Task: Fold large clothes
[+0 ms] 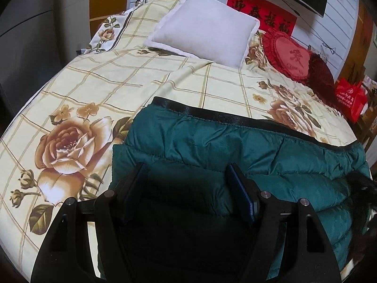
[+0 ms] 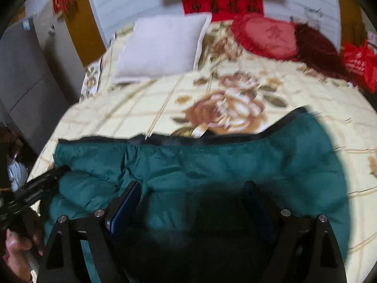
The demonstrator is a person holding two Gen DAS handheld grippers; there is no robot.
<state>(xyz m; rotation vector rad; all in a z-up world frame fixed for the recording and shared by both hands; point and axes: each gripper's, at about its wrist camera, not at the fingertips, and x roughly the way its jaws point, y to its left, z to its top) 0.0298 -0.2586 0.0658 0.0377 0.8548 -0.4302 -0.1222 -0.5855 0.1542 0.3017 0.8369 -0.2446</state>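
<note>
Quickly noted: we saw a teal puffer jacket (image 1: 235, 146) lying across the near part of a floral bedsheet (image 1: 99, 80), its black-trimmed edge (image 1: 212, 115) on the far side. Our left gripper (image 1: 188, 176) hung over the jacket's left portion with jaws spread apart, pads clear of the fabric, nothing pinched. Our right gripper (image 2: 193, 193) was over the jacket's middle, jaws likewise wide and holding nothing; that view was blurred. At the right view's left edge a hand (image 2: 16, 247) showed, holding the other tool. Farther back lay a white pillow (image 1: 202, 28), a red heart cushion (image 1: 287, 56) and a red bag (image 1: 351, 99).
</note>
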